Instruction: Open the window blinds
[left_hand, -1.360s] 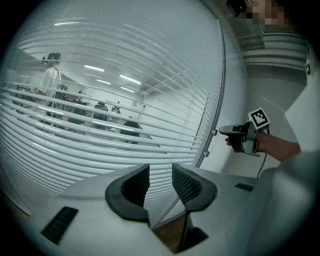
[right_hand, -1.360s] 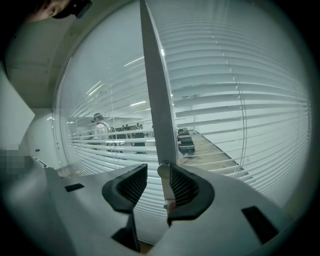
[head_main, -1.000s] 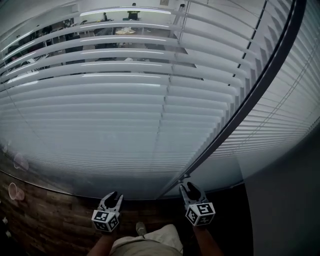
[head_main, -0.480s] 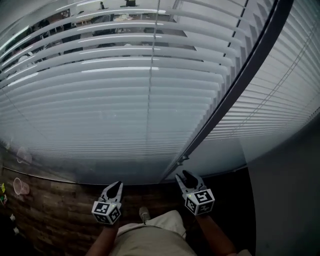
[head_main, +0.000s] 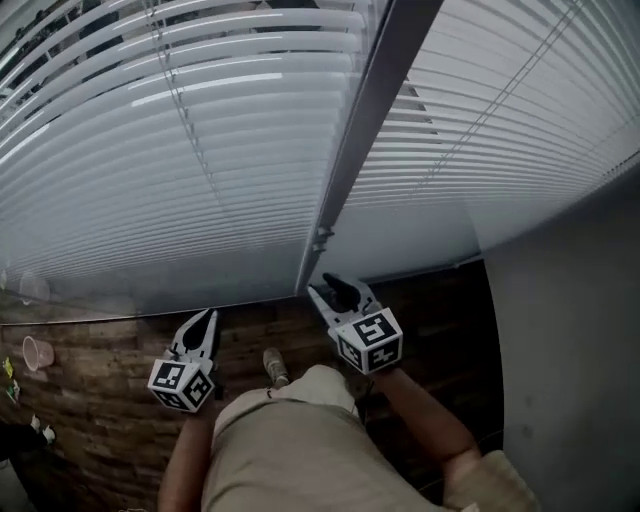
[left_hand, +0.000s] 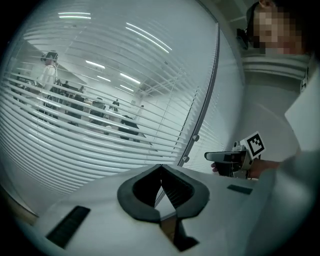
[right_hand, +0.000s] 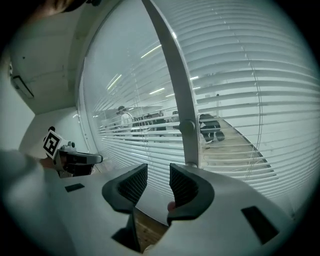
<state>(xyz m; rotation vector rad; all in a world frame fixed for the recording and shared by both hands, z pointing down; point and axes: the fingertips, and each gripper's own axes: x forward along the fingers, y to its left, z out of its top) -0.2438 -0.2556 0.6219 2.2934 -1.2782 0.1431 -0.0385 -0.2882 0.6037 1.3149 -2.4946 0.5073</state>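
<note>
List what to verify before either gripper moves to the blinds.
1. Left gripper free: ok, its jaws have just closed, on nothing.
2. Right gripper ready to grasp: ok, jaws apart, nothing between them.
3. White horizontal slat blinds raised: not ok, they hang lowered over the glass.
4. Pull cord or tilt wand located: cannot tell; only thin strings running through the slats show.
5. Both grippers apart from the blinds: ok.

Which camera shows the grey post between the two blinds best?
The right gripper view: the grey post stands close and centred. The head view shows it slanting away; the left gripper view shows it thin and far.
</note>
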